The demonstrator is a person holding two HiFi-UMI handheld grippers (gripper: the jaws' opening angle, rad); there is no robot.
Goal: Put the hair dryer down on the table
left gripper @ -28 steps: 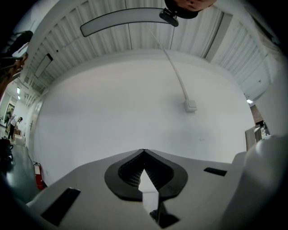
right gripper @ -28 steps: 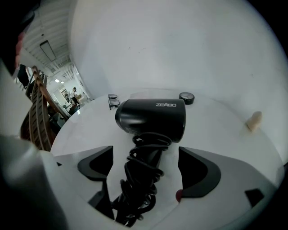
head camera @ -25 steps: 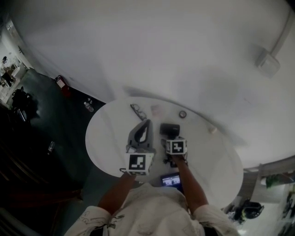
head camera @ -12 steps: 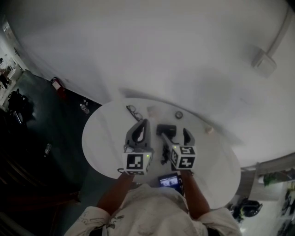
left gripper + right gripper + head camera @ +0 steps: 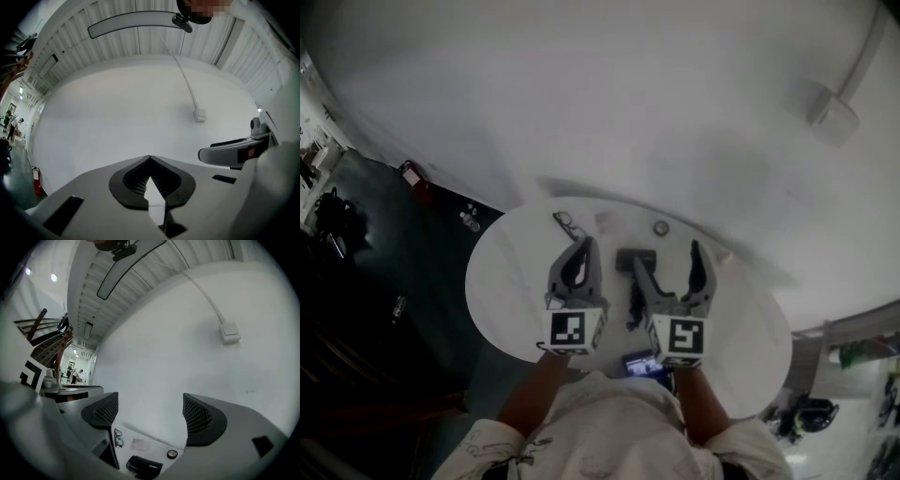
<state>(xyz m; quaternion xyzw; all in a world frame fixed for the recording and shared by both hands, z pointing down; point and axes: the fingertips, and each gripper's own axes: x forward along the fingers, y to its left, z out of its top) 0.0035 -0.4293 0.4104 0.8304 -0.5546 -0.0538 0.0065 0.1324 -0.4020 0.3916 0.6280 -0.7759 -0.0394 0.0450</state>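
The black hair dryer point(image 5: 632, 257) lies on the round white table point(image 5: 506, 281), its cord point(image 5: 633, 305) trailing toward me. In the right gripper view the dryer point(image 5: 144, 466) shows low between the jaws, far below them. My right gripper point(image 5: 667, 255) point(image 5: 150, 413) hangs open above the table, just right of the dryer, holding nothing. My left gripper point(image 5: 583, 246) point(image 5: 150, 160) is shut and empty, left of the dryer, pointed at the white wall.
Near the table's far edge lie glasses point(image 5: 564, 223) point(image 5: 117, 438), a pale card point(image 5: 607, 220) point(image 5: 139, 443) and a small round thing point(image 5: 661, 228) point(image 5: 172, 454). A phone point(image 5: 645, 364) sits at the near edge. Dark floor drops away left of the table.
My right gripper was shut low at the hair dryer; it has opened, let go and lifted back toward me. The dryer stays on the table. The left gripper has barely moved.
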